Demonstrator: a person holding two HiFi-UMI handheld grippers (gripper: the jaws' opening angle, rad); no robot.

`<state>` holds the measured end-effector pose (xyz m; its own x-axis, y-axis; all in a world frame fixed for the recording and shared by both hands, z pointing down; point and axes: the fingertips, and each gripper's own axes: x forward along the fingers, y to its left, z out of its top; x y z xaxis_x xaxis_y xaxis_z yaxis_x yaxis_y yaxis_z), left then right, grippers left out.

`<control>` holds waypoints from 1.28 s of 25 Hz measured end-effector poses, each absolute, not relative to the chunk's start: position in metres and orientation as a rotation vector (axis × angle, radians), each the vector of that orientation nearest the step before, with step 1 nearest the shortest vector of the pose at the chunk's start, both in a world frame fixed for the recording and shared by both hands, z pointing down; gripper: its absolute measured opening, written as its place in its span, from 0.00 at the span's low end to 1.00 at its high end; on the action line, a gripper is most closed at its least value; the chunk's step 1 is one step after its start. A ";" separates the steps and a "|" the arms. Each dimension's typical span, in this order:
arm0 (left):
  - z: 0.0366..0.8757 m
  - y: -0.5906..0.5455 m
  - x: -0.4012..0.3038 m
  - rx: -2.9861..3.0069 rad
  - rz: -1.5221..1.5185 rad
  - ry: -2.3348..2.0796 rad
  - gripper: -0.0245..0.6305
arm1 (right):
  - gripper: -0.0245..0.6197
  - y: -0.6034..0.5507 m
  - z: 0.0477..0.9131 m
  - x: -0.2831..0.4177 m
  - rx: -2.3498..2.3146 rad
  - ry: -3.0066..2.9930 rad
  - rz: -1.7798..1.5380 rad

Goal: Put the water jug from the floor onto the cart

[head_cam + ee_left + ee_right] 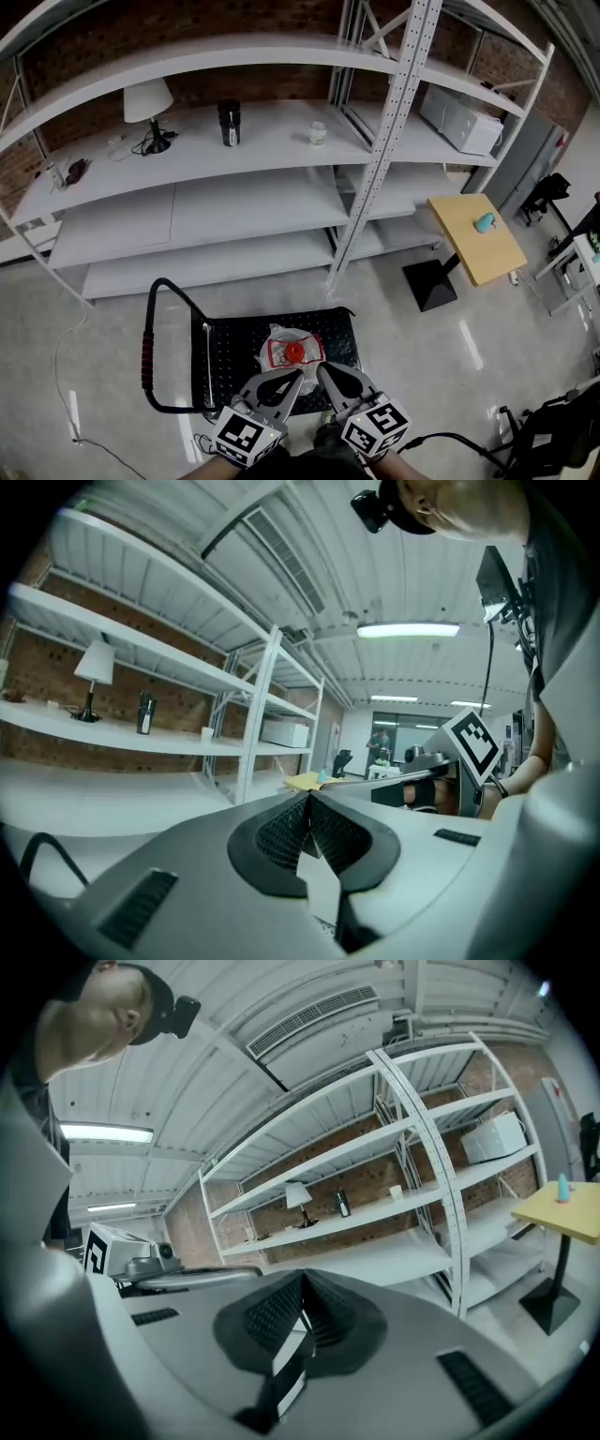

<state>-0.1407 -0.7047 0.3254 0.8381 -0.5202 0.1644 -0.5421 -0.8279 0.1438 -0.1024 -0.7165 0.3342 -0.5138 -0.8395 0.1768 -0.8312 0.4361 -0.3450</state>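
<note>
Both your left gripper (296,374) and right gripper (322,368) have their jaws pressed together on nothing. The water jug (292,352) stands upright mid-deck on the cart (232,339), just below both tips and equally near each.

A white metal rack (234,141) stands against a brick wall (187,23). Its upper shelf holds a white lamp (150,105), a black tumbler (229,123) and a small white cup (318,133), all well apart, and farther right a white box-shaped appliance (461,120). Right of the rack stands a small table (478,255) with a wooden top and a black foot. A teal object (484,222) rests on it. A thin cable (58,361) trails across the glossy grey floor (450,375) at the left.
</note>
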 end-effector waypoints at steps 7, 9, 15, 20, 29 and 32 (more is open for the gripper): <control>0.327 -0.671 -0.149 2.825 0.140 -0.781 0.04 | 0.04 -0.675 0.336 -0.114 -1.618 2.626 -0.583; 0.330 -0.661 -0.152 2.819 0.143 -0.775 0.04 | 0.04 -0.665 0.336 -0.114 -1.633 2.617 -0.576; 0.318 -0.635 -0.155 2.833 0.144 -0.804 0.04 | 0.04 -0.637 0.319 -0.116 -1.620 2.606 -0.524; 0.307 -0.601 -0.153 2.848 0.157 -0.848 0.04 | 0.04 -0.607 0.307 -0.121 -1.544 2.639 -0.488; 0.305 -0.472 -0.134 2.799 0.125 -0.988 0.04 | 0.04 -0.476 0.300 -0.104 -1.406 2.735 -0.424; 0.314 -0.407 -0.116 2.747 0.111 -0.996 0.04 | 0.04 -0.413 0.307 -0.084 -1.380 2.750 -0.446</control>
<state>-0.1163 -0.4072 0.3145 0.7676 -0.6245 0.1444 -0.6409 -0.7468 0.1773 -0.0837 -0.4134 0.3074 -0.6054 -0.7898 0.0987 -0.7805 0.5648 -0.2681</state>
